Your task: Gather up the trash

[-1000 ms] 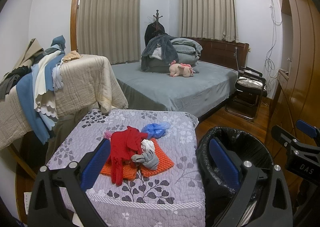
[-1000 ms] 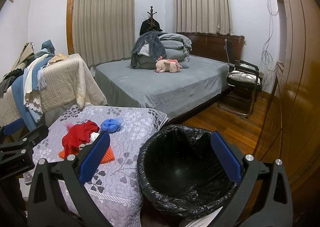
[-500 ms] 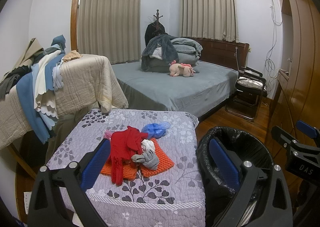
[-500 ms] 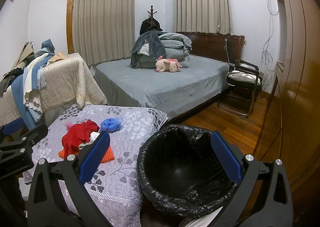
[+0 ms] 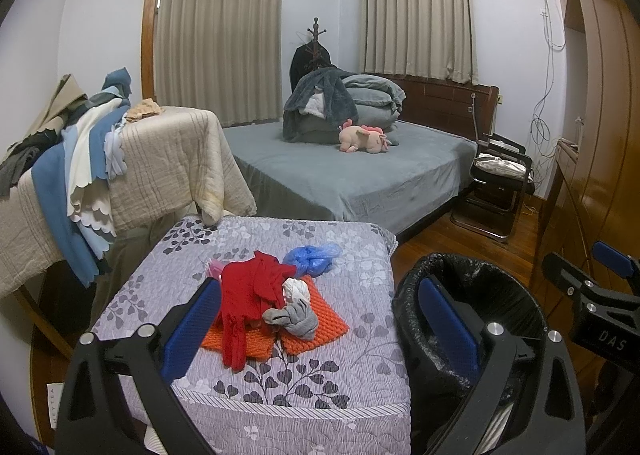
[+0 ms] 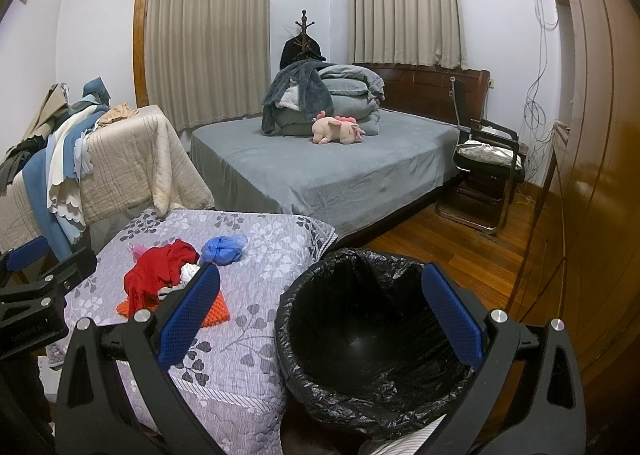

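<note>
- On the bench (image 5: 328, 371), which has a grey quilt with a leaf print, one small heap lies near the middle: one red cloth (image 5: 250, 295), one crumpled blue plastic bag (image 5: 314, 257), one white wad (image 5: 295, 289), one grey crumpled piece (image 5: 296, 319) and one pink scrap (image 5: 214, 267) half hidden behind the red cloth.
- They all lie on or touch two orange knitted mats (image 5: 312, 329).
- One bin with a black trash bag (image 6: 360, 339) stands on the floor just beside the right edge of the bench; its mouth is open and I see nothing inside.
- The heap is well away from the bench edges; quilt is free around it on all sides.
- The left hand-held gripper (image 5: 316, 329) is in front of the heap, its two blue fingers spread wide and holding nothing; the heap appears between them, nearer to the left finger.
- The right hand-held gripper (image 6: 320, 315) is over the bin, also spread wide and with nothing in it; the heap is to its left.
- Behind there are one bed (image 6: 320, 175) with one pink plush toy (image 6: 338, 129), one chair (image 6: 486, 175) and wooden floor (image 6: 460, 247) between bed and wardrobe.
</note>
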